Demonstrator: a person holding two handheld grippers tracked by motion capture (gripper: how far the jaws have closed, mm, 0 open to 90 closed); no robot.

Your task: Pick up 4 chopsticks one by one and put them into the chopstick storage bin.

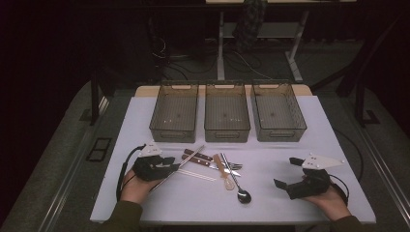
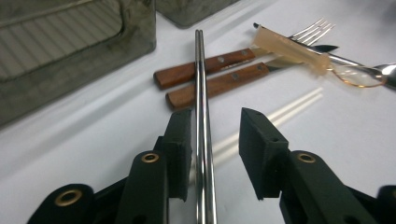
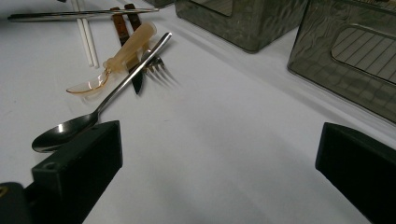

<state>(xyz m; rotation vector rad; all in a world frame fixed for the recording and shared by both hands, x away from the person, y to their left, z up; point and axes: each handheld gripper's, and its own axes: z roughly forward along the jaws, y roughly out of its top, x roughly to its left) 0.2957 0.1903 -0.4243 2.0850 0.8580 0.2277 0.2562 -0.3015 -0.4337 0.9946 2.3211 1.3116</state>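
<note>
A pair of metal chopsticks point(image 2: 201, 84) runs between the jaws of my left gripper point(image 2: 215, 116), lying against the left pad point(image 2: 180, 140) while the right pad stands clear of it. Their far end crosses two wooden-handled knives point(image 2: 229, 58). From above, the left gripper point(image 1: 173, 166) sits at the pile's left edge with the metal chopsticks point(image 1: 191, 157) slanting through it. My right gripper point(image 1: 288, 172) rests at the table's right, wide open. Nothing lies between the right gripper's point(image 3: 219, 140) jaws.
The pile also holds a clear plastic spoon point(image 1: 223, 171), a metal spoon point(image 1: 240, 193), a fork point(image 2: 313, 29) and white chopsticks point(image 1: 198, 175). Three empty grey bins point(image 1: 172, 134) point(image 1: 227, 134) point(image 1: 280, 134) line the back of the white table point(image 1: 193, 205).
</note>
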